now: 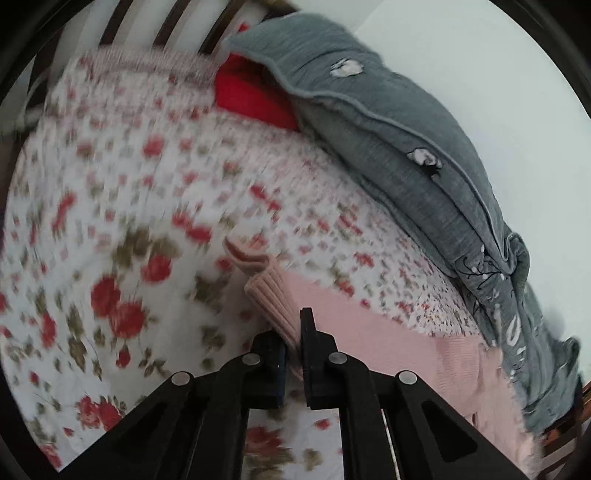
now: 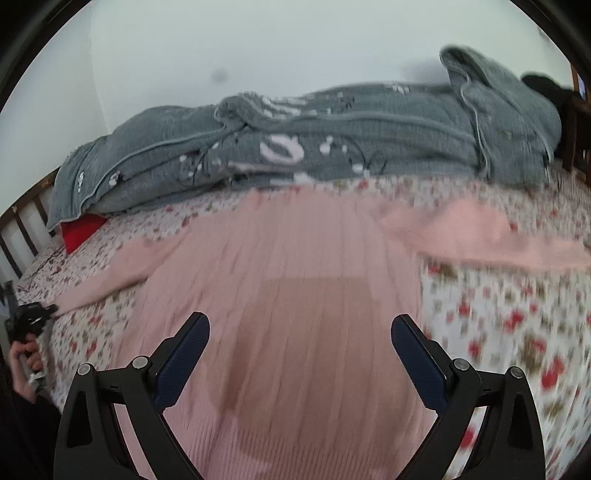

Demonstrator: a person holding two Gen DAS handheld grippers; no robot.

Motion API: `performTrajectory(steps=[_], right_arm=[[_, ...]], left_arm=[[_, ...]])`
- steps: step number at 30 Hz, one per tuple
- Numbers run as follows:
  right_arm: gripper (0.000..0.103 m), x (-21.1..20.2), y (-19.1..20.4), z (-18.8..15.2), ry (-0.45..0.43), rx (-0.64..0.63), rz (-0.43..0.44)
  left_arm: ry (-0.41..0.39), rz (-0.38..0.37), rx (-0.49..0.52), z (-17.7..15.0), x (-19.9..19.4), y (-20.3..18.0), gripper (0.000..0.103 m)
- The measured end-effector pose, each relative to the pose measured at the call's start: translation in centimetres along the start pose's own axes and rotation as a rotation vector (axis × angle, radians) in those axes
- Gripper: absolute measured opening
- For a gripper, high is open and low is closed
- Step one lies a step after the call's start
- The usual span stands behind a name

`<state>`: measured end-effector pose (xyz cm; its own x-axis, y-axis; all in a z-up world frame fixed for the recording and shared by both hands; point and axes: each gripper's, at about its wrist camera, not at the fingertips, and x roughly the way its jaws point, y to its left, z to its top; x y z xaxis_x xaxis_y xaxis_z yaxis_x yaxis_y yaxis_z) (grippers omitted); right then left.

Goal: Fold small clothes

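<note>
Pink ribbed sweater lies spread flat on the bed, front up, body toward the right wrist camera, both sleeves out to the sides. Left sleeve cuff is pinched in the left claw, jaws nearly together with the ribbed cuff bunched between them; end of the cuff curls up past the fingertips. Right claw hovers over the sweater body, jaws wide, nothing held. Right sleeve lies stretched out on the floral bedspread, untouched. In the right wrist view the left claw also shows small at far left, at the sleeve end, with the person's hand below it.

Beyond the sweater: grey quilted blanket heaped along the far side of the bed by the wall, a red item tucked partly under it, dark wooden headboard slats at the bed end. Both views motion-blurred.

Step, as I judge it: sleeve fold inward, just begun; most of the folding left.

Risks: grip is only on the cuff edge, knit is soft and stretchy, so it could slip out mid-swing. Pulling the sleeve may drag the whole body and wrinkle it, since the right claw isn't pinning anything. Sleeve may land crooked or twisted.
</note>
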<state>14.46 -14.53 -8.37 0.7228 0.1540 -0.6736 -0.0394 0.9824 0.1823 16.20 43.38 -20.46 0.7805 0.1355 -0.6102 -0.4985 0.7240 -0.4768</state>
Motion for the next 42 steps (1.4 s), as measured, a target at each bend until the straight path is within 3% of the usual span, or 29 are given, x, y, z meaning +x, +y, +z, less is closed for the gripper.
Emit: performTrajectory(steps=[5,12,15,19,25,29,33,35,37,40,42], right_arm=[[0.098,1.3,-1.3,2.6,-0.071,-0.005,-0.023],[0.098,1.0,-9.2,1.8,-0.071,0.161,-0.015],[0.098,-0.1,-11.8,1.4,-0.115,0.189,-0.051],[0.098,-0.6,-15.1,0.7,-0.094,0.220,-0.091],[0.098,-1.7,-18.8,0.3,-0.107,0.265,-0.070],[0.098,-1.6,-19.9,0.5,-0.110,0.291,-0.048],[0.098,-1.6,-19.9,0.8,-0.120,0.286,-0.048],[0.098,-1.4,-19.6,1.0,-0.119,0.279,-0.040],[0.098,-1.2,-19.2,1.1,-0.116,0.265,-0.043],[0.098,-0.7,-18.3,1.2,-0.107,0.241,-0.048],[0.095,-0.5,-17.7,1.2,-0.104,0.229,-0.047]], left_arm=[[-0.066,0.033,0.234,0.5,-2.8,-8.5,0.006],[-0.091,-0.068,0.426,-3.1,-4.0,-23.6,0.006],[-0.069,-0.122,0.507,-6.4,-3.0,-30.9,0.006],[-0.023,-0.198,0.600,-12.4,-1.4,-40.2,0.006],[0.071,-0.301,0.725,-22.8,0.8,-50.1,0.006],[0.215,-0.336,0.759,-29.8,3.1,-53.1,0.006],[0.260,-0.310,0.845,-33.5,3.8,-53.7,0.009],[0.328,-0.330,0.841,-33.1,3.8,-53.4,0.022],[0.331,-0.345,0.803,-31.5,3.2,-52.4,0.045],[0.232,-0.361,0.756,-27.8,1.0,-49.2,0.072],[0.159,-0.330,0.734,-25.2,-0.3,-46.2,0.073]])
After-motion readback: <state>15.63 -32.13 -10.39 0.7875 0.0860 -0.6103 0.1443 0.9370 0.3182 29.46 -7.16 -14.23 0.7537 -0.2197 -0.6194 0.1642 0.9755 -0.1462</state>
